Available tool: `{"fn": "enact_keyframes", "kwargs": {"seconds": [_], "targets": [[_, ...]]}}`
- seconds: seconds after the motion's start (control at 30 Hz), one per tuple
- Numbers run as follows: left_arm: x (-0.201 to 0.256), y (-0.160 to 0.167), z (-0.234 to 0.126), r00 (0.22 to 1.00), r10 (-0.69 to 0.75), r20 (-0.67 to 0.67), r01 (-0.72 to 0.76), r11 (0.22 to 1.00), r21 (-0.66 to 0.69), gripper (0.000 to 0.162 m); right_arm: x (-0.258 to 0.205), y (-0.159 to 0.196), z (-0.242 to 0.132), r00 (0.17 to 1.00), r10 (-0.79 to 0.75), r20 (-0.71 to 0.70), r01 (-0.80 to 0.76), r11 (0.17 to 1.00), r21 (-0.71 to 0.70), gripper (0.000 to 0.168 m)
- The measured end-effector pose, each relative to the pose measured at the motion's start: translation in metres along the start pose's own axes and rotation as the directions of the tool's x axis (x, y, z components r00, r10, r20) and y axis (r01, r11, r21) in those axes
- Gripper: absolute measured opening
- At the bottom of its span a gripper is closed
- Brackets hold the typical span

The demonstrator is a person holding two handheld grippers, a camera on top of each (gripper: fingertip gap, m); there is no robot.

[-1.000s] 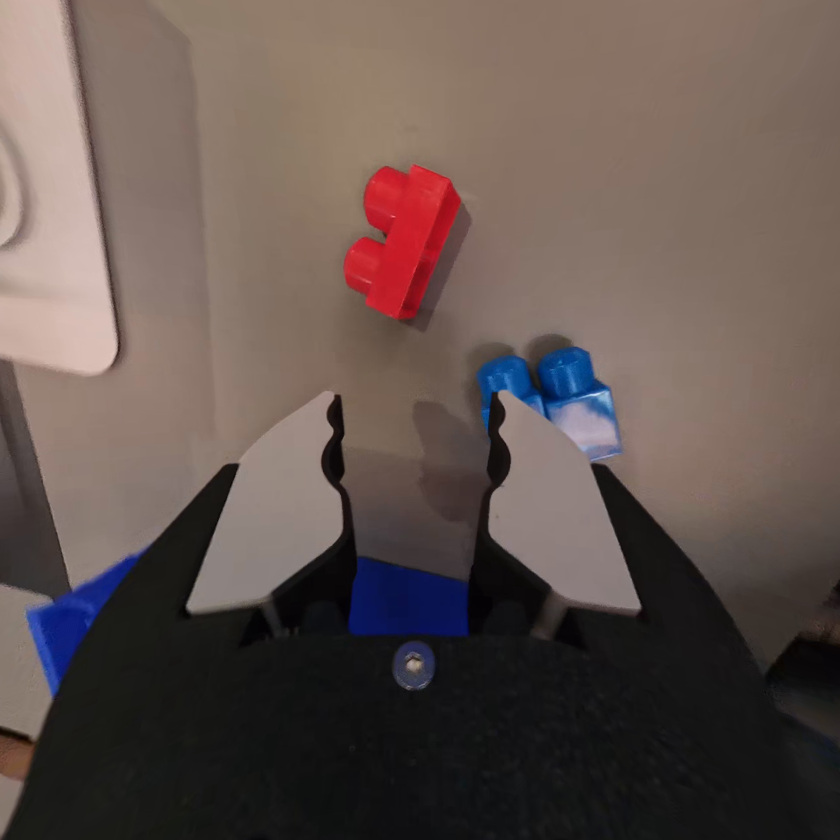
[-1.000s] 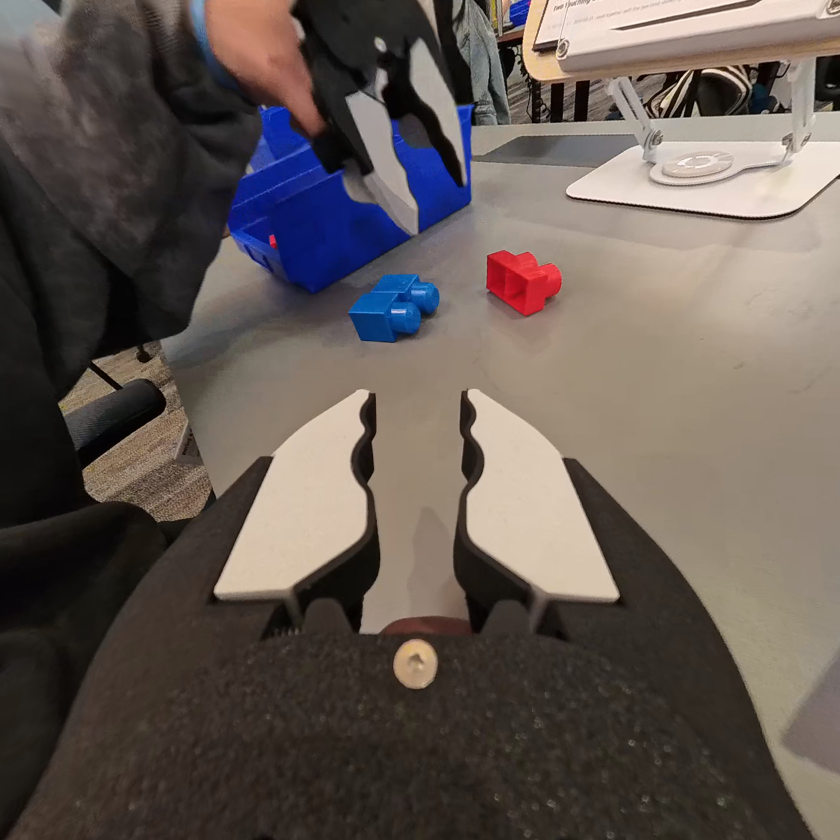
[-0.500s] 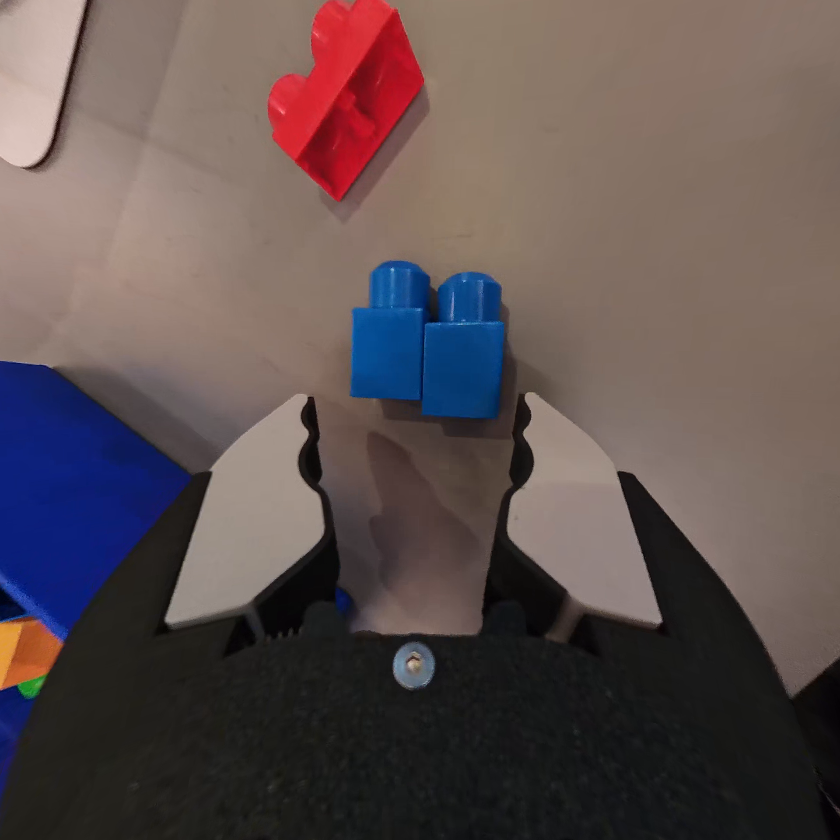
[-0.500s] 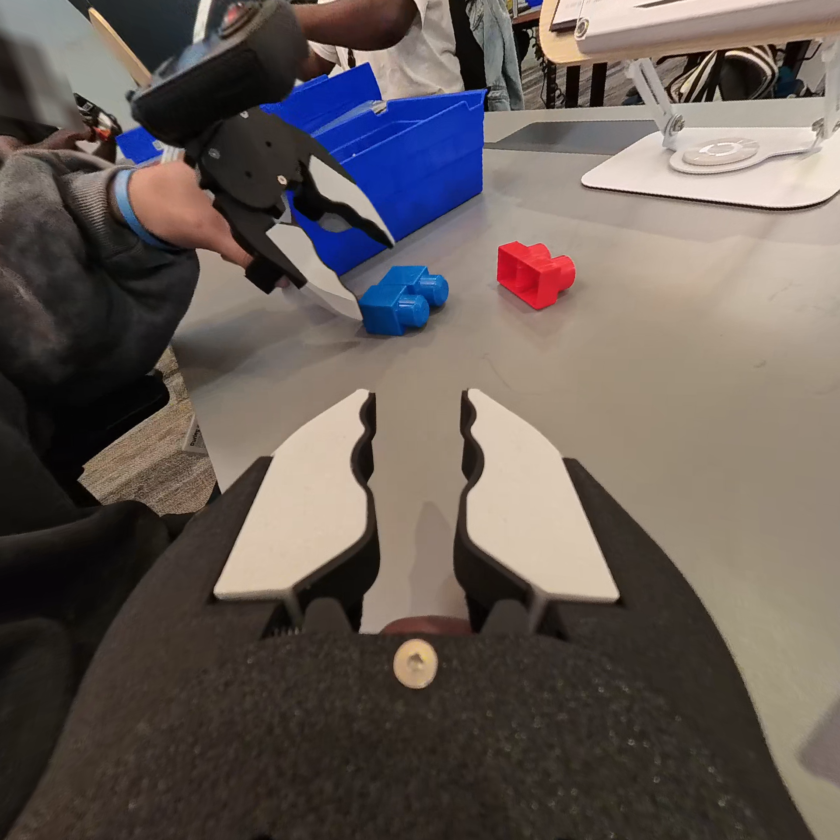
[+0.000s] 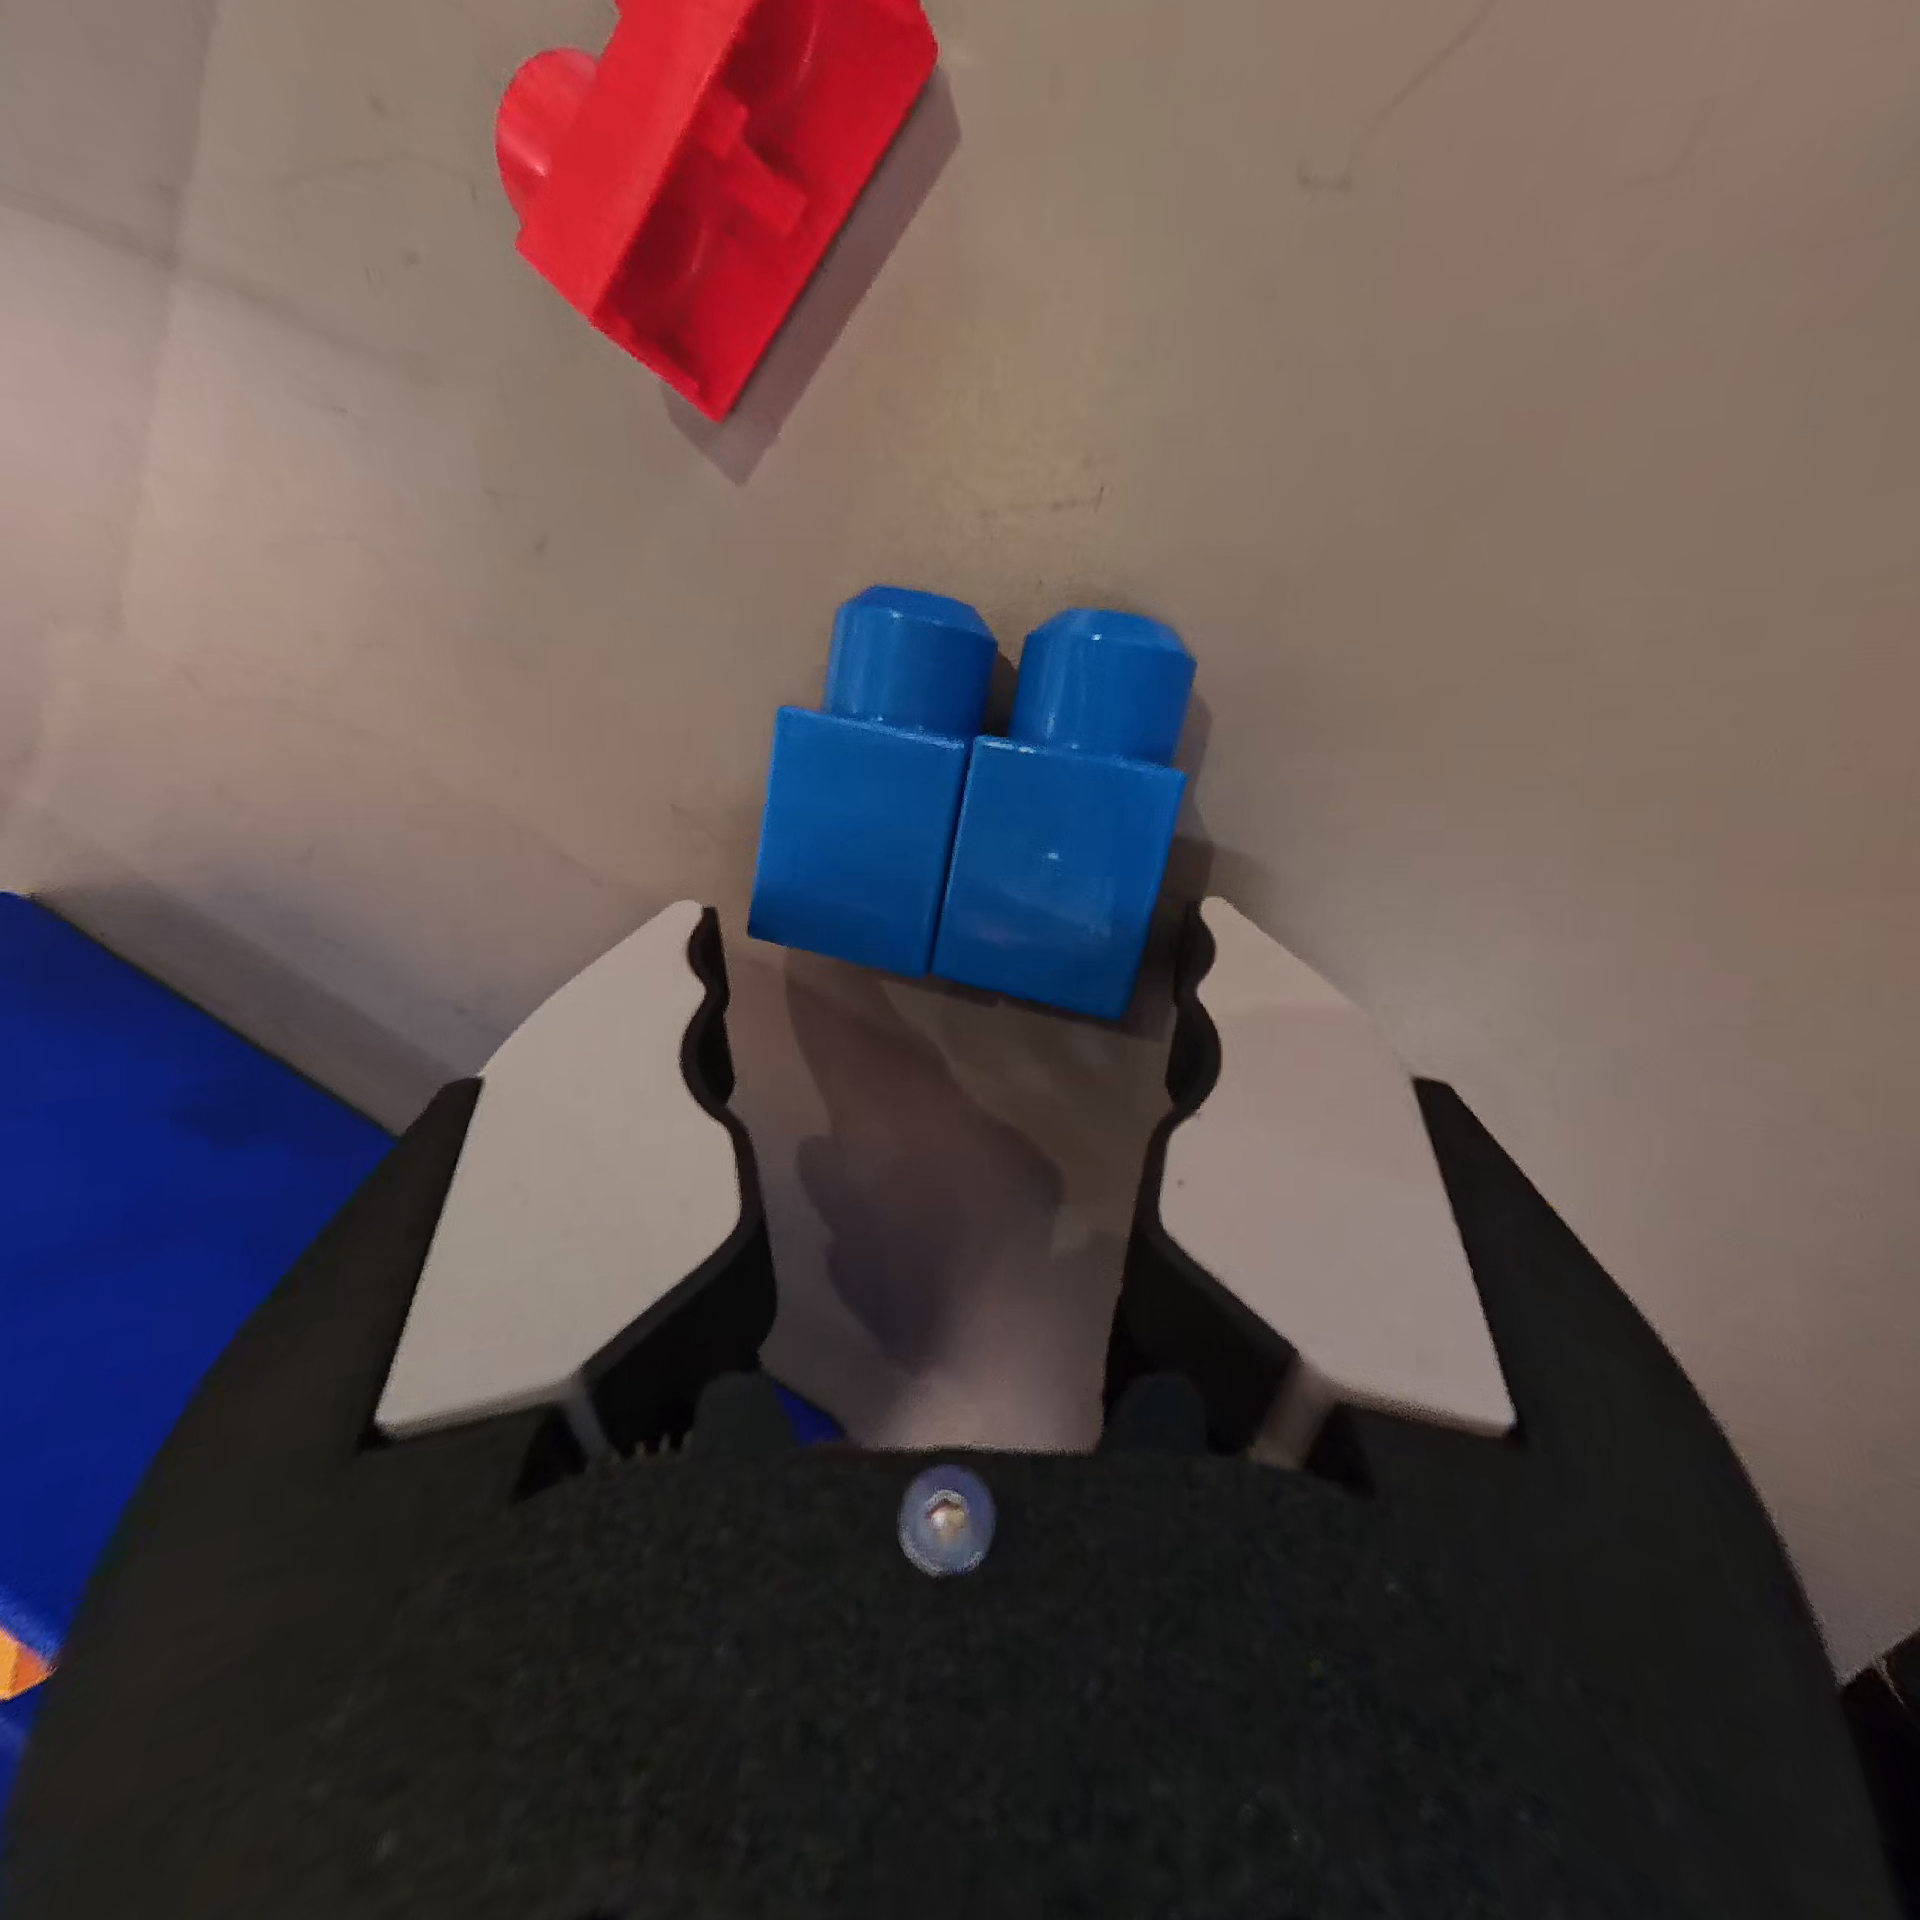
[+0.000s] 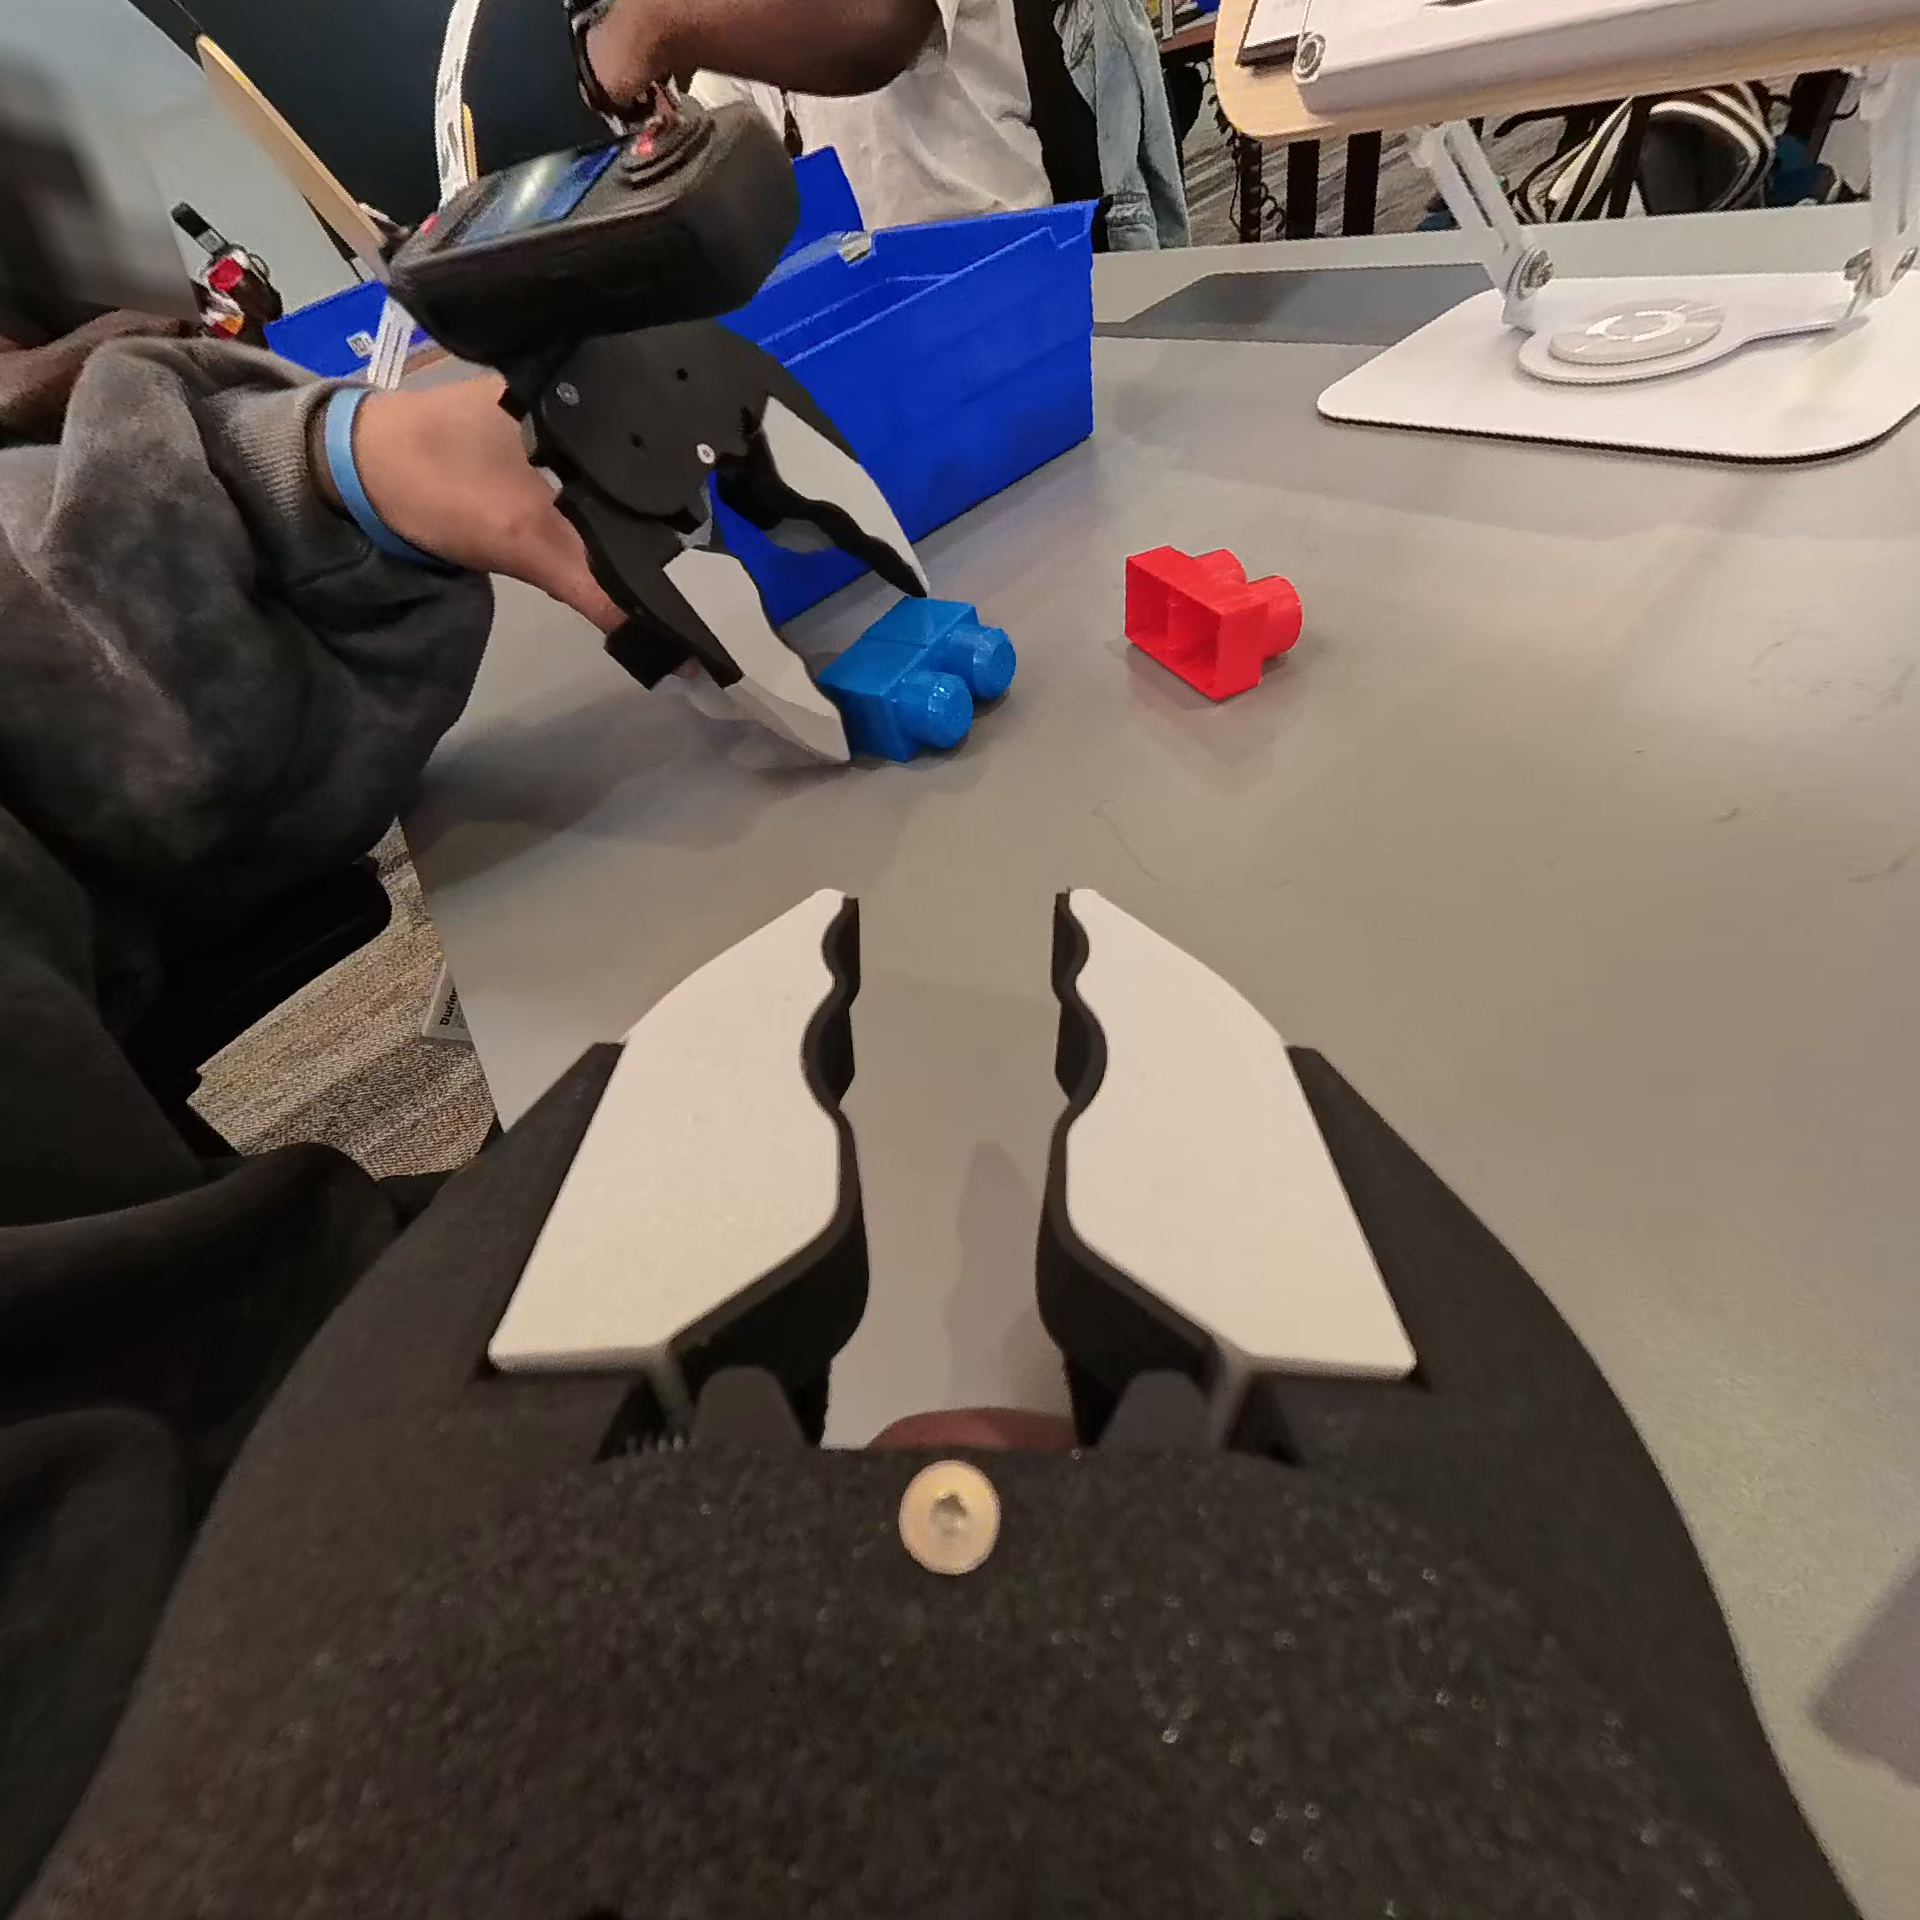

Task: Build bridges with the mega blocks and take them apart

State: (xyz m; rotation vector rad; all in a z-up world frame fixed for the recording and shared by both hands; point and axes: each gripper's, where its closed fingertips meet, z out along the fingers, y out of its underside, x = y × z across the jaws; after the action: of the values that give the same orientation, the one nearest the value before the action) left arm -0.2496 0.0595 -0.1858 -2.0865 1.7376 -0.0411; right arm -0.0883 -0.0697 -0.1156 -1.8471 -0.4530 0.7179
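Two small blue one-stud blocks (image 5: 966,831) lie side by side on the grey table, studs pointing away from my left gripper (image 5: 951,925). That gripper is open wide, its fingertips just reaching the blocks' near edge on either side, not closed on them. The pair also shows in the right wrist view (image 6: 914,665) with the left gripper (image 6: 878,665) angled down over it. A red two-stud block (image 5: 707,197) lies on its side beyond, also seen in the right wrist view (image 6: 1210,618). My right gripper (image 6: 956,914) is open and empty over bare table, well short of the blocks.
A blue bin (image 6: 935,353) stands behind the blue blocks; its corner shows in the left wrist view (image 5: 156,1195). A white stand base (image 6: 1621,374) sits at the far right. A person's sleeve and hand (image 6: 260,582) hold the left gripper. People stand beyond the table. My right fingertips sit around 20 cm from my left ones.
My left gripper has swung over from the bin side, lined up behind the blue pair and come down close, opening wider. The right gripper has stayed put. The blocks have not moved.
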Motion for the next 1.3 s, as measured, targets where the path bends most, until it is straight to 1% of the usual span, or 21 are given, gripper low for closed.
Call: {"fn": "enact_keyframes", "kwargs": {"seconds": [0.27, 0.43, 0.6, 0.67, 0.8, 1.03, 1.17, 1.23, 1.27, 1.3], "targets": [[0.001, -0.005, 0.005, 1.0, 0.02, -0.014, -0.021, 0.998, -0.058, 0.087, -0.002, 0.0, 0.0, 1.0, -0.009, 0.006, 0.009, 1.0, -0.006, 0.035], [0.003, -0.006, -0.001, 0.999, 0.052, 0.016, -0.049, 0.99, -0.132, 0.088, -0.001, -0.001, -0.001, 1.0, -0.006, 0.006, 0.006, 1.0, -0.003, 0.035], [-0.001, -0.006, -0.008, 0.997, 0.041, -0.063, -0.051, 0.982, -0.182, 0.086, -0.001, -0.001, -0.002, 1.0, -0.004, 0.012, 0.004, 1.0, -0.004, 0.035], [-0.005, -0.003, -0.005, 0.996, 0.041, -0.08, -0.057, 0.976, -0.21, 0.081, -0.001, -0.001, -0.002, 1.0, -0.007, 0.013, 0.007, 1.0, -0.004, 0.035], [-0.007, 0.007, 0.004, 0.992, 0.062, -0.112, -0.091, 0.956, -0.278, 0.081, 0.0, -0.002, -0.003, 1.0, -0.014, 0.009, 0.014, 1.0, -0.003, 0.035], [-0.002, 0.003, 0.007, 0.982, 0.115, -0.149, -0.153, 0.948, -0.279, 0.083, 0.003, -0.002, -0.004, 1.0, -0.007, 0.009, 0.007, 1.0, -0.002, 0.035], [-0.001, 0.002, 0.009, 0.979, 0.114, -0.17, -0.159, 0.946, -0.282, 0.083, 0.003, -0.002, -0.004, 1.0, -0.01, 0.011, 0.01, 1.0, -0.004, 0.035], [0.001, 0.003, 0.009, 0.976, 0.107, -0.188, -0.158, 0.946, -0.283, 0.08, 0.003, -0.002, -0.004, 1.0, -0.011, 0.01, 0.011, 1.0, -0.004, 0.035], [0.002, 0.003, 0.009, 0.974, 0.106, -0.198, -0.16, 0.947, -0.28, 0.075, 0.003, -0.002, -0.005, 1.0, -0.011, 0.01, 0.011, 1.0, -0.004, 0.035], [0.003, 0.002, 0.009, 0.974, 0.109, -0.199, -0.162, 0.948, -0.275, 0.075, 0.003, -0.002, -0.005, 1.0, -0.01, 0.011, 0.01, 1.0, -0.005, 0.035]]}}
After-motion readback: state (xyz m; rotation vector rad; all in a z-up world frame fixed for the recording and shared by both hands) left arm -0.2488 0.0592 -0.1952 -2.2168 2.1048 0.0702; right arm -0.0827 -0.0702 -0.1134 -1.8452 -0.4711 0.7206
